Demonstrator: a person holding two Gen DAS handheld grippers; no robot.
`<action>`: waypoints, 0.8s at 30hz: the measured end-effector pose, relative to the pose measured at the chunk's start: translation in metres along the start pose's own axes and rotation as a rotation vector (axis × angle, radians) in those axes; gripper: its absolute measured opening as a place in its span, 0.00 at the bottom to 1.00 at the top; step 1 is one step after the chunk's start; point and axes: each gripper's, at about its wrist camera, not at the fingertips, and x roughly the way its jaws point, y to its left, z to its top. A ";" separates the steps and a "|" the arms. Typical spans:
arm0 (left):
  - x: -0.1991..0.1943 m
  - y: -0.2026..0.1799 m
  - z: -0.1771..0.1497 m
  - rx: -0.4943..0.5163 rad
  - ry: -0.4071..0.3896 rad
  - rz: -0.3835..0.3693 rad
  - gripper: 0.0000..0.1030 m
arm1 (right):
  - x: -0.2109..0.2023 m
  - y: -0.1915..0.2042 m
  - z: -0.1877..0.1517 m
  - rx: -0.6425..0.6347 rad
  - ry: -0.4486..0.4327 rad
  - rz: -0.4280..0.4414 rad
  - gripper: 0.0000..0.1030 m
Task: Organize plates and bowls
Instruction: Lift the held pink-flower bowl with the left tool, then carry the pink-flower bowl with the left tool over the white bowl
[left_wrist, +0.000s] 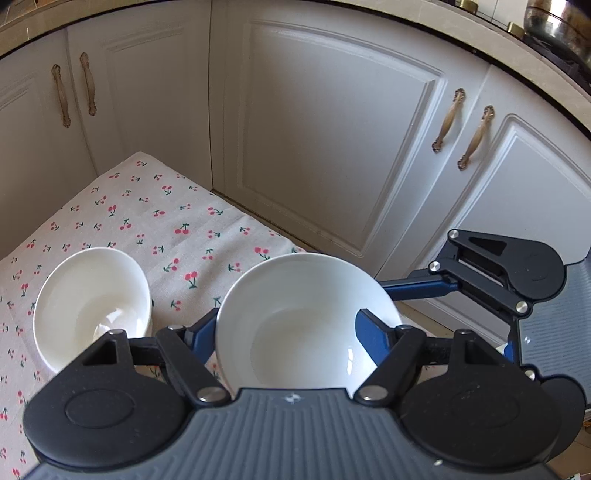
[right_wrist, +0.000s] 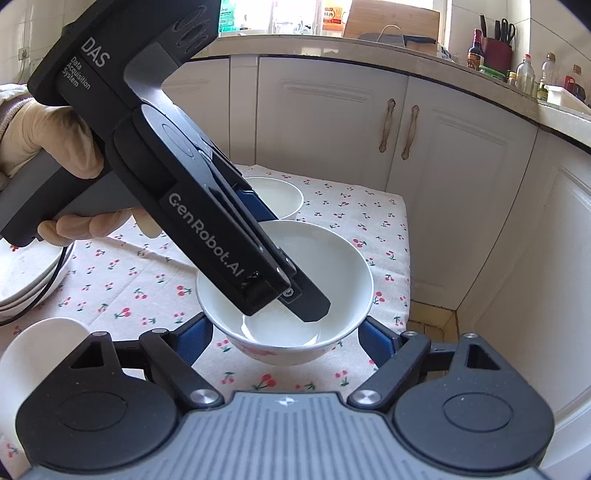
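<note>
A white bowl (left_wrist: 295, 317) sits between the fingers of my left gripper (left_wrist: 286, 332), one blue finger (left_wrist: 373, 336) inside the rim and one outside; it is shut on the bowl's near wall. In the right wrist view the same bowl (right_wrist: 332, 258) is lifted above the cherry-print cloth (right_wrist: 122, 291), with the left gripper's body reaching into it. My right gripper (right_wrist: 286, 339) is open, its blue fingers on either side just under the bowl. A second white bowl (left_wrist: 88, 302) sits on the cloth to the left; it also shows in the right wrist view (right_wrist: 277, 194).
A stack of white plates (right_wrist: 26, 277) lies at the cloth's left edge, and another white bowl (right_wrist: 37, 350) stands at the near left. White cabinet doors (left_wrist: 332, 129) stand right behind the small table. The table's right edge (right_wrist: 406, 258) drops to the floor.
</note>
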 end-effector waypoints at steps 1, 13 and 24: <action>-0.004 -0.002 -0.003 -0.003 -0.002 0.000 0.74 | -0.004 0.003 0.000 0.004 0.002 0.005 0.86; -0.051 -0.022 -0.034 -0.017 -0.026 0.011 0.74 | -0.047 0.047 0.001 -0.017 -0.005 0.025 0.86; -0.089 -0.033 -0.065 -0.036 -0.057 0.031 0.74 | -0.072 0.087 0.006 -0.061 -0.020 0.028 0.86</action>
